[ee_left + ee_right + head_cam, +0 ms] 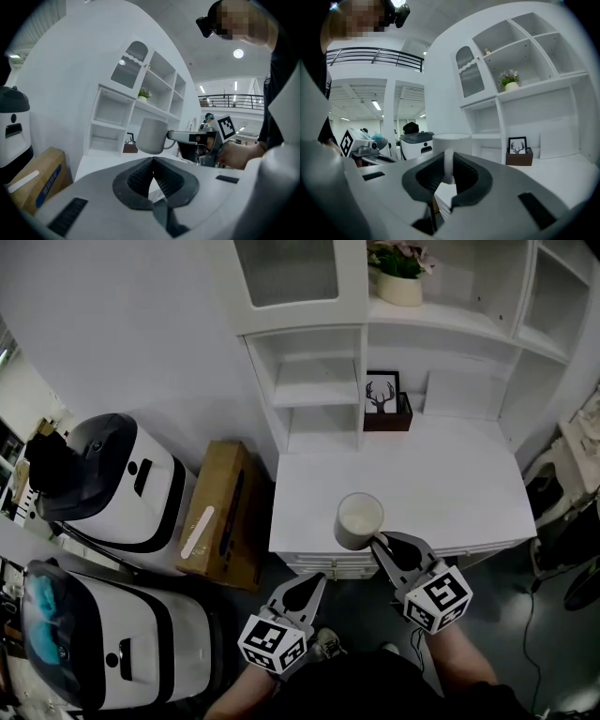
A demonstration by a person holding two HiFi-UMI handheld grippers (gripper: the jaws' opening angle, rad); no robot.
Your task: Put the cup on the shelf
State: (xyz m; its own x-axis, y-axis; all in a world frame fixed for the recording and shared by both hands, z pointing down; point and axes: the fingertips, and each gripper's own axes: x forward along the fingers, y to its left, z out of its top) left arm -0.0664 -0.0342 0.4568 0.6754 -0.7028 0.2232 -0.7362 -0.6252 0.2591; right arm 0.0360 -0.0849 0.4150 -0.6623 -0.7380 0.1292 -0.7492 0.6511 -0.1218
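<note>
The right gripper (382, 545) has its jaws closed on the handle (448, 164) of the white cup (359, 519), which it holds upright over the front part of the white desk (441, 484), near the front edge. In the left gripper view the cup appears to hang clear of the desk top, with the right gripper reaching out level behind it and a hand on its grip. The left gripper (314, 585) sits lower and to the left, in front of the desk's edge, with its jaws pressed together and nothing between them; it points toward the cup but is apart from it. The white shelf (314, 395) rises from the back of the desk, its open compartments stacked at the left and a wider bay at the right. In that wider bay, on the desk at the back, a framed antler picture (381, 395) stands in a brown tray (389, 421). A potted plant (400, 277) stands on the board above. On the floor to the left of the desk leans a cardboard box (225, 512), and beyond it stand two white machines (127, 479) with dark tops.
</note>
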